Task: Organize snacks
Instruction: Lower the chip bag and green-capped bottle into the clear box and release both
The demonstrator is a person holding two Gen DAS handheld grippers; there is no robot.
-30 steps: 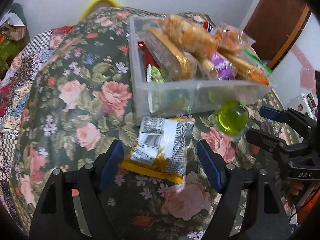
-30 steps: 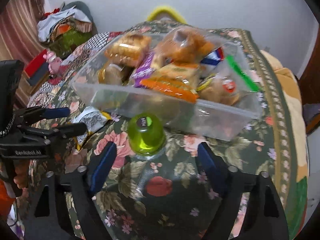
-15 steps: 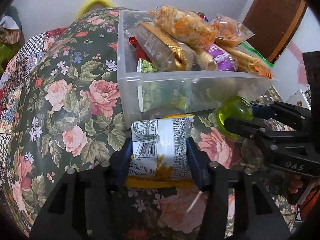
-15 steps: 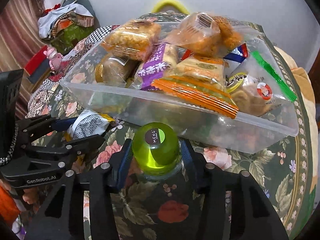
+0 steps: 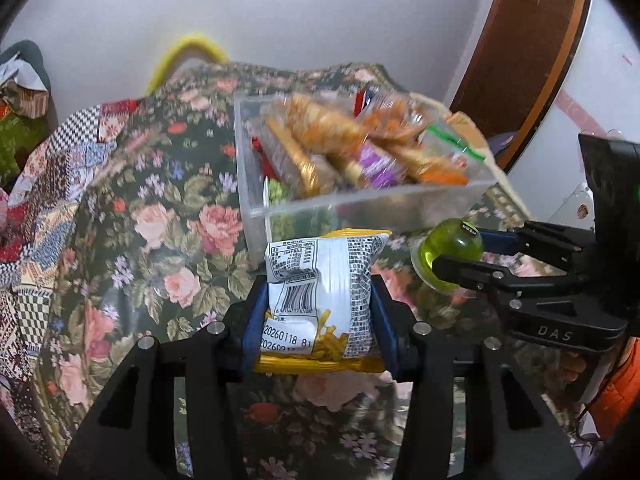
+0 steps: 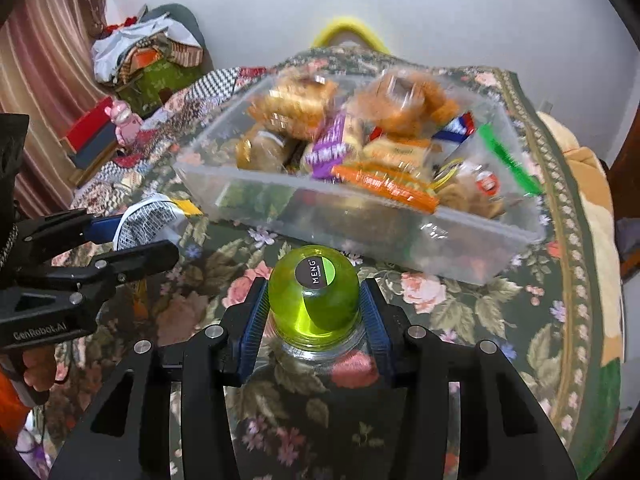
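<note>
My left gripper [image 5: 318,312] is shut on a white and yellow snack packet [image 5: 322,292] and holds it above the floral tablecloth, in front of the clear plastic bin [image 5: 360,204]. My right gripper [image 6: 314,316] is shut on a green jelly cup [image 6: 314,294] labelled MENG, also lifted, in front of the bin [image 6: 360,232]. The bin is piled with several wrapped snacks. In the left wrist view the right gripper [image 5: 464,250] holds the cup [image 5: 452,246] to the right. In the right wrist view the left gripper [image 6: 132,236] holds the packet [image 6: 148,220] at the left.
The round table has a dark floral cloth [image 5: 160,240]. A brown door [image 5: 532,52] stands at the back right. A yellow chair back [image 6: 348,30] shows behind the table. Piled clothes and boxes [image 6: 148,56] lie at the back left.
Both grippers closed on their items, the left on the packet and the right on the jelly cup, and lifted them off the cloth. The bin now looks lower and farther.
</note>
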